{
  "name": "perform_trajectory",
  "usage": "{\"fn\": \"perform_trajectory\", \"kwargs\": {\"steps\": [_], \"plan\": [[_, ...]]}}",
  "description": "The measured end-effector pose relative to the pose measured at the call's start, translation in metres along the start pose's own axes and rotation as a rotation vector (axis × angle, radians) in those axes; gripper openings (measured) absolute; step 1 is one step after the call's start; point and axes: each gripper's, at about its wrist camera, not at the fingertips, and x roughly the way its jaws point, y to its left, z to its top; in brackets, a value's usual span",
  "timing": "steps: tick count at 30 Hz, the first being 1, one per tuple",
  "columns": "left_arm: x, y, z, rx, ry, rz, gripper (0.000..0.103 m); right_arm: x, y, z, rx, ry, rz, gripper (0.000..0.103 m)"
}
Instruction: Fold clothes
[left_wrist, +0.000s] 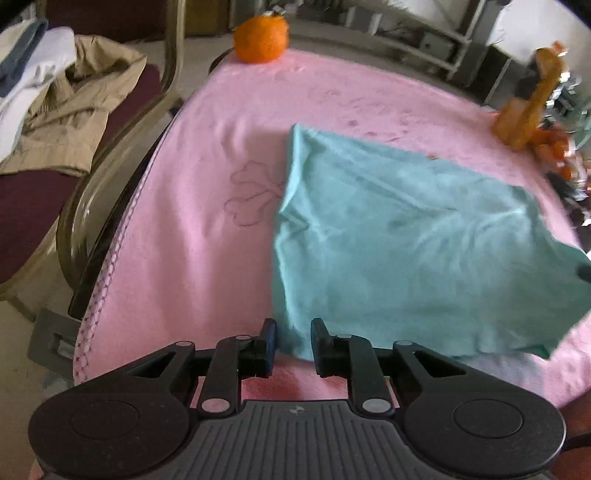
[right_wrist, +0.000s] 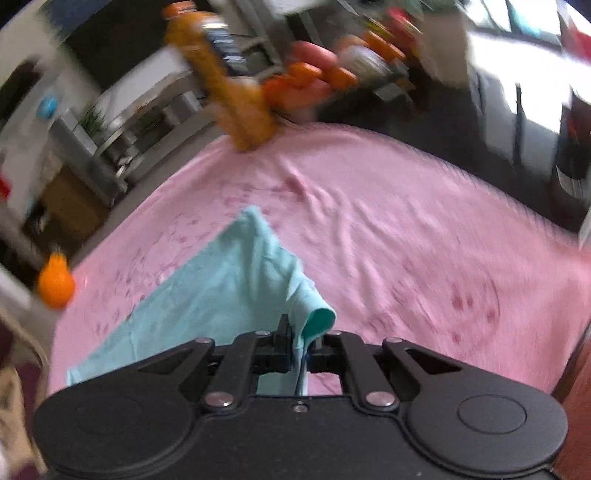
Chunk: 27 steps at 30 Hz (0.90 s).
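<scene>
Right wrist view: right gripper (right_wrist: 301, 345) clamped tight on a corner of the teal garment (right_wrist: 221, 295).
Left gripper (left_wrist: 293, 345) sits barely parted at the near edge; can't tell if it's pinching. Rest lies on the pink-covered bench (left_wrist: 207, 177). One-sided lifting could skew the fold.

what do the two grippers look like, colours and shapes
Both are matte black. The left gripper has two round discs on a ribbed grey base with a small round mark, silver rivets on the linkage bars, and a blue pad on one finger. The right gripper has the same discs and rivets on a smooth black base.
</scene>
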Motion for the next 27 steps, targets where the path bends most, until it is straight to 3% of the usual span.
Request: {"fn": "perform_trajectory", "kwargs": {"steps": [4,7,11,14,18,21,27], "plan": [[-0.034,0.007,-0.011,0.027,-0.078,-0.042,0.021,-0.02,0.054,-0.003,-0.22,-0.079,-0.026,0.006],[-0.055,0.023,-0.021,-0.016,-0.113,-0.07,0.021,-0.029,0.107,-0.016,-0.376,-0.12,0.015,0.006],[-0.072,0.053,-0.031,-0.134,-0.144,-0.094,0.021,-0.04,0.178,-0.054,-0.608,-0.14,0.174,0.006],[-0.076,0.072,-0.038,-0.198,-0.155,-0.082,0.02,-0.049,0.223,-0.102,-0.856,-0.138,0.329,0.006],[-0.071,0.085,-0.043,-0.254,-0.131,-0.079,0.019,-0.033,0.249,-0.164,-1.123,-0.045,0.389,0.006],[-0.067,0.084,-0.044,-0.261,-0.119,-0.092,0.019,-0.023,0.248,-0.18,-1.168,0.002,0.384,0.006],[-0.066,0.08,-0.042,-0.248,-0.117,-0.097,0.019,-0.036,0.238,-0.159,-1.005,-0.006,0.443,0.006]]}}
